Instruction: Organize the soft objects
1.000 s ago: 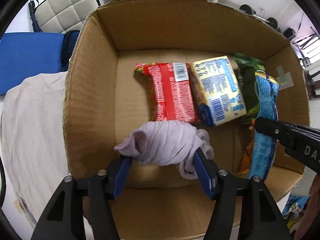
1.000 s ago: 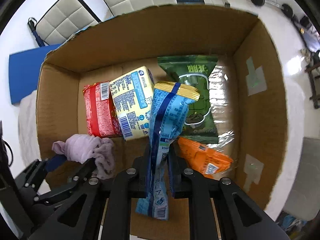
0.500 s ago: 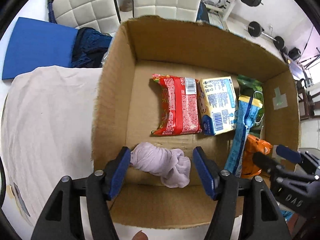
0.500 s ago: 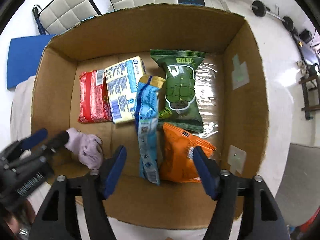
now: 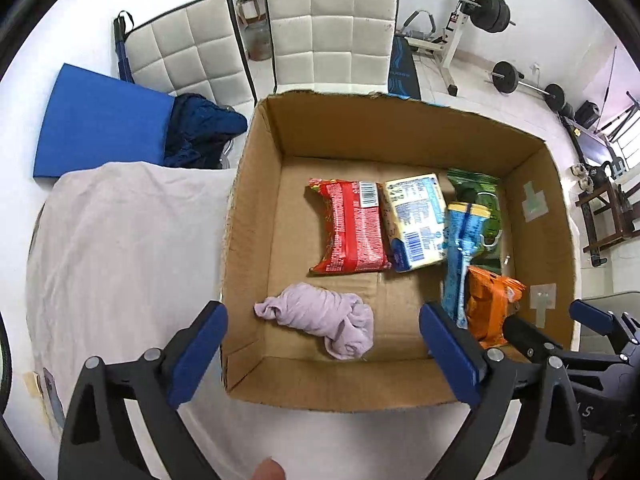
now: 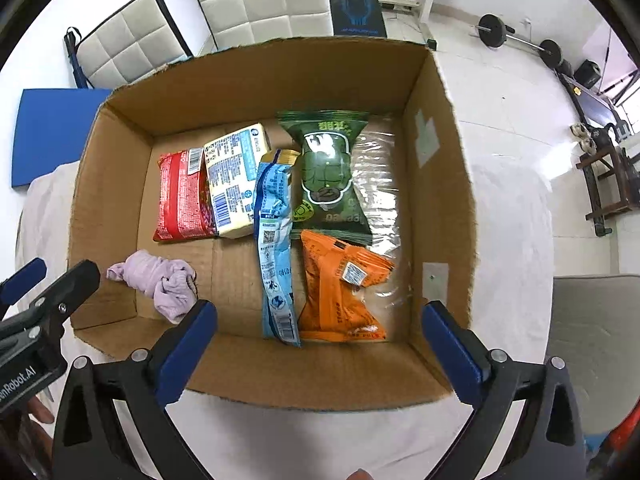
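Note:
An open cardboard box (image 5: 256, 240) (image 6: 440, 168) stands on a white cloth. A crumpled lilac cloth (image 5: 320, 318) (image 6: 160, 282) lies on its floor at the near left. Beside it lie a red packet (image 5: 350, 226) (image 6: 182, 200), a yellow-blue packet (image 5: 416, 222) (image 6: 236, 178), a long blue packet (image 5: 460, 256) (image 6: 276, 248), a green packet (image 6: 330, 176) and an orange packet (image 6: 340, 288). My left gripper (image 5: 322, 360) is open and empty, above the box's near edge. My right gripper (image 6: 318, 356) is open and empty too, above the near right of the box.
The white cloth (image 5: 120, 248) covers the table around the box. A blue mat (image 5: 100, 120) and a dark blue garment (image 5: 200, 128) lie at the far left. White padded chairs (image 5: 332, 32) and weight equipment (image 5: 492, 12) stand behind.
My left gripper opened and let the lilac cloth drop into the box. My right gripper opened and let go of the blue packet. Both pulled back and up from the box.

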